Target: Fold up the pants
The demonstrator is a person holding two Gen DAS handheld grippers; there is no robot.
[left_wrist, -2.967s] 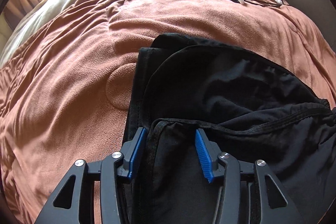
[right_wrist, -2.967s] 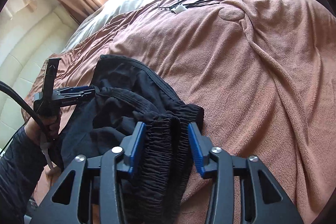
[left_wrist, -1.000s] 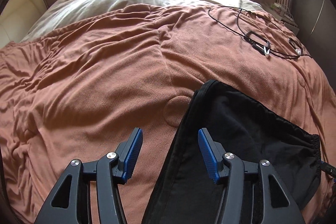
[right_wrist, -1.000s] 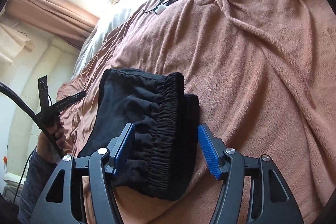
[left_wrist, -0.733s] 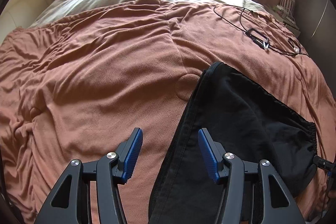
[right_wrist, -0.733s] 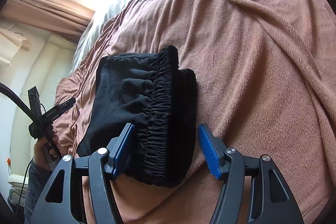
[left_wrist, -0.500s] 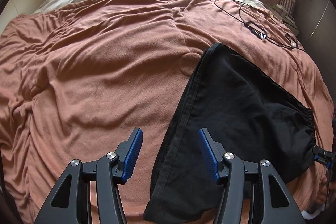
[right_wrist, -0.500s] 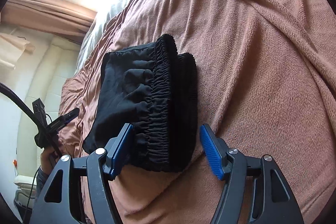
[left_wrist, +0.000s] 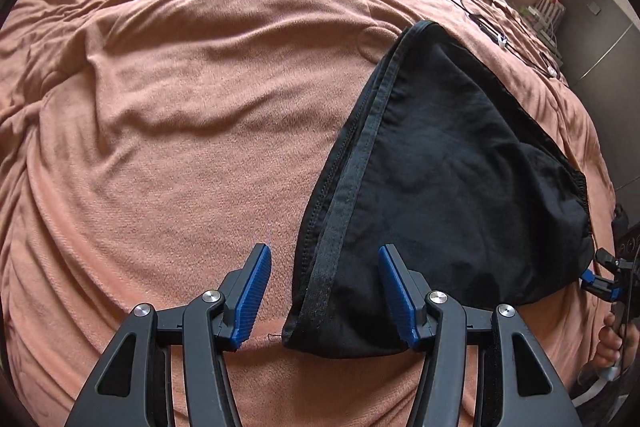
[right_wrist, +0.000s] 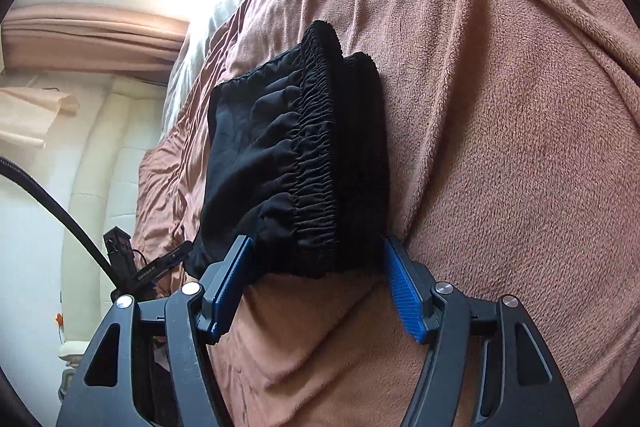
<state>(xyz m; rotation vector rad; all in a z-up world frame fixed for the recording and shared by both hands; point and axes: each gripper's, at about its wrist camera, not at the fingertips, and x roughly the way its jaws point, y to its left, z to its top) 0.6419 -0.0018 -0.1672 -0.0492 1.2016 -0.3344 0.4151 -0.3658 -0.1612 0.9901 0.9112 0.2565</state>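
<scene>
Lying folded on the brown blanket (left_wrist: 168, 131) of the bed, the black pants (left_wrist: 440, 163) are showing a different end in each view. The left wrist view is showing a stitched hem edge running up the near left side, with the left gripper (left_wrist: 322, 291) hanging over that corner, fingers (left_wrist: 252, 291) apart and gripping nothing. The right wrist view is showing the gathered elastic waistband (right_wrist: 320, 163), doubled in two layers. The right gripper (right_wrist: 316, 279) has just been opening; its fingers (right_wrist: 404, 291) are flanking the waistband's near end without pressing it. A black cable (left_wrist: 488, 23) is lying farther up the bed.
</scene>
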